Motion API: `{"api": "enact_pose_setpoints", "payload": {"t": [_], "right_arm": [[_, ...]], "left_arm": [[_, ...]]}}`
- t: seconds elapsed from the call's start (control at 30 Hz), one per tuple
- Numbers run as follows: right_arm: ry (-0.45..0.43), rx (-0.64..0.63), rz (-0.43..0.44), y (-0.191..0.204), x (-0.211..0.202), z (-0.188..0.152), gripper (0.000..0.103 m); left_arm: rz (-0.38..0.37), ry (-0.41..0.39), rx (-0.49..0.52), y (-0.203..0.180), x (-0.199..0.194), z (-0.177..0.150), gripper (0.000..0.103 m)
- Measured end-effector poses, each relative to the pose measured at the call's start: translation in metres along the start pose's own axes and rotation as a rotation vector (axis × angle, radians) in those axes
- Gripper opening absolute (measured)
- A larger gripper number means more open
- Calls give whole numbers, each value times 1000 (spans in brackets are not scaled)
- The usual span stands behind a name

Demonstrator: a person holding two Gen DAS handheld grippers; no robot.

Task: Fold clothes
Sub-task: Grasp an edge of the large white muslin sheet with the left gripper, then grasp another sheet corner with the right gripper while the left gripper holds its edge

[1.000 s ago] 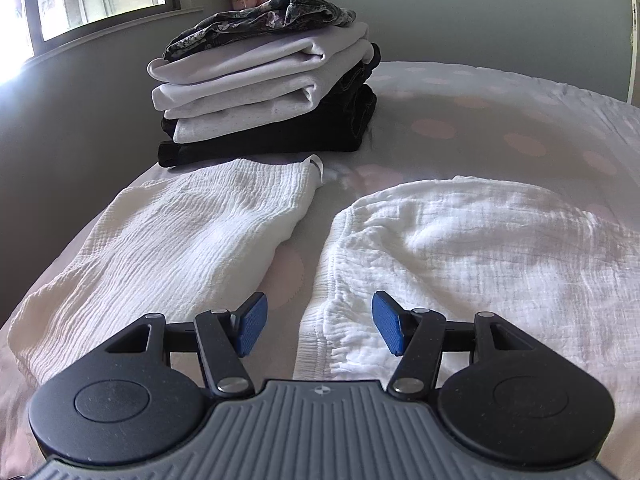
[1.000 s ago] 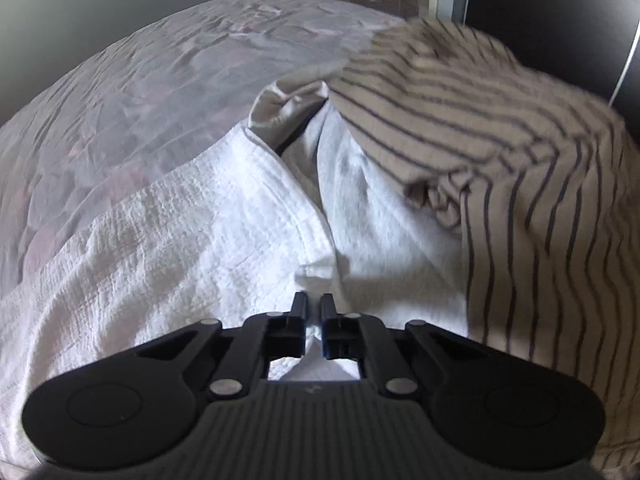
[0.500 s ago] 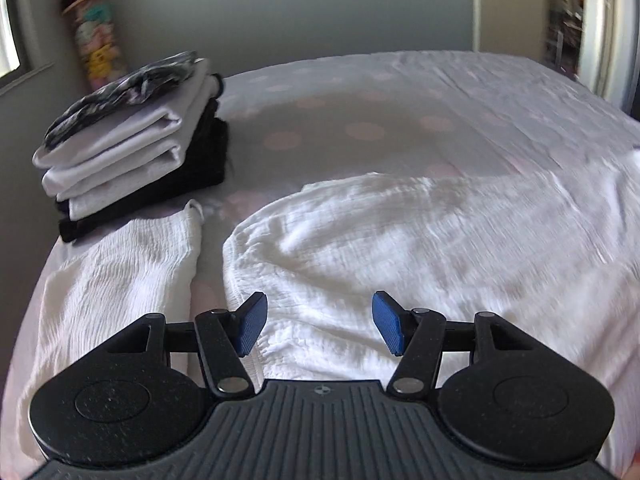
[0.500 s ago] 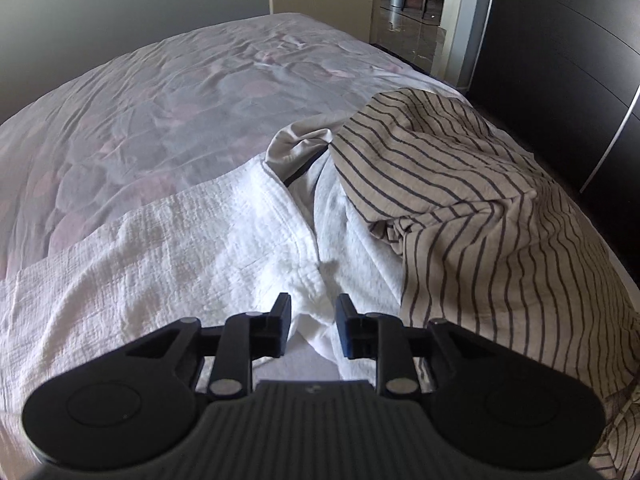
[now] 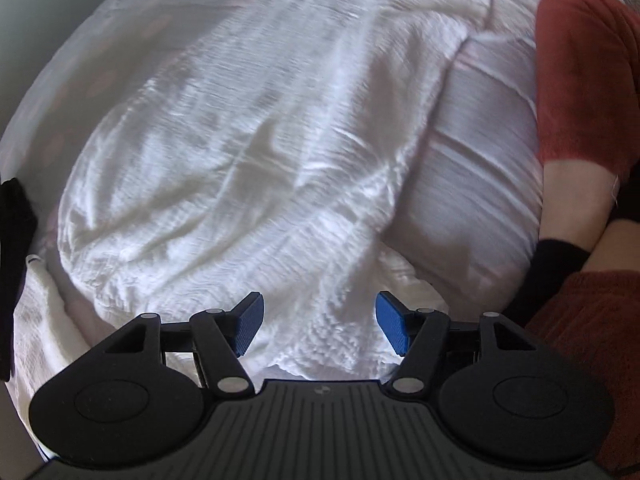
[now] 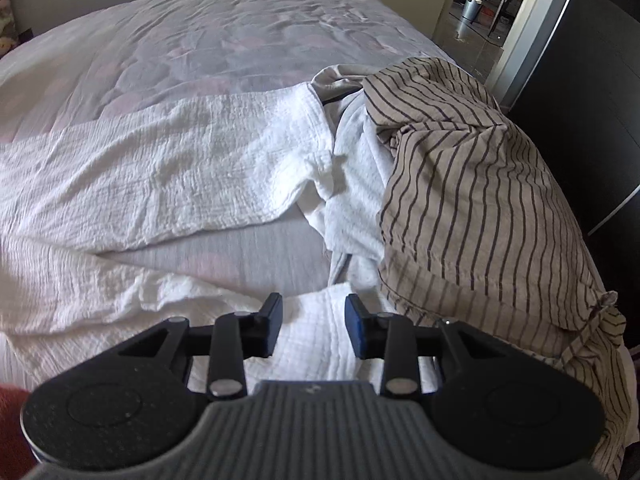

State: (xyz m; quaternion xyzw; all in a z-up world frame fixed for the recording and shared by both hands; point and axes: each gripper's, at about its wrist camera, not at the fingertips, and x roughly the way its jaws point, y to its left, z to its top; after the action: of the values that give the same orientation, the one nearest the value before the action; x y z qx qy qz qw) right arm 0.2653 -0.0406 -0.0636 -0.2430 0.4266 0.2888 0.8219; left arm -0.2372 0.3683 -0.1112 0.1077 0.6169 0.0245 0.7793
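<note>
In the left wrist view, the left gripper [image 5: 318,326] points steeply down at a white crinkled garment [image 5: 248,152] spread over the bed. Its blue-padded jaws stand wide apart with nothing between them; the cloth lies below and ahead of them, not pinched. The jaws have just been opening a little further. To the gripper's right an arm in a rust-red sleeve [image 5: 580,80] and a dark cuff [image 5: 552,264] reach in. At the far left edge a dark folded stack [image 5: 14,240] is partly visible. The picture is blurred by motion.

In the right wrist view, the right gripper [image 6: 314,326] hovers over the near edge of the white crinkled garment [image 6: 160,172], jaws partly apart and holding nothing. They have just been opening, and the cloth is seen beneath the gap rather than clamped. Ahead and to the left, the garment stretches across the bedsheet [image 6: 200,40]. Ahead and to the right, a striped beige garment [image 6: 472,184] lies heaped over a pale grey garment [image 6: 356,184], both just beside the white one's far end.
</note>
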Motion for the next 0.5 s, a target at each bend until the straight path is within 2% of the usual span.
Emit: {"api": "enact_pose_setpoints", "payload": {"t": [0.13,0.2,0.27,0.3,0.4,0.43,0.5], "right_arm": [[20,-150,-18,7,-1,-16,48],[30,-211,-30,9,3,-22,52],[33,-265,-38,11,9,-25,53],[31,-294,-36,13,12,-25,55],[28,-399,-34,21,28,-23,60],[29,-438,-36,24,35,-21,60],[48,-510,-39,32,52,-18,60]], "left_arm": [[29,78,39,-12,31,2,72],[49,102,55,-17,44,3,58],[68,116,49,-19,53,3,53],[64,117,35,-19,55,3,46],[56,129,-13,-17,57,3,32],[64,133,-16,-19,57,3,30],[87,139,-8,-23,56,6,20]]}}
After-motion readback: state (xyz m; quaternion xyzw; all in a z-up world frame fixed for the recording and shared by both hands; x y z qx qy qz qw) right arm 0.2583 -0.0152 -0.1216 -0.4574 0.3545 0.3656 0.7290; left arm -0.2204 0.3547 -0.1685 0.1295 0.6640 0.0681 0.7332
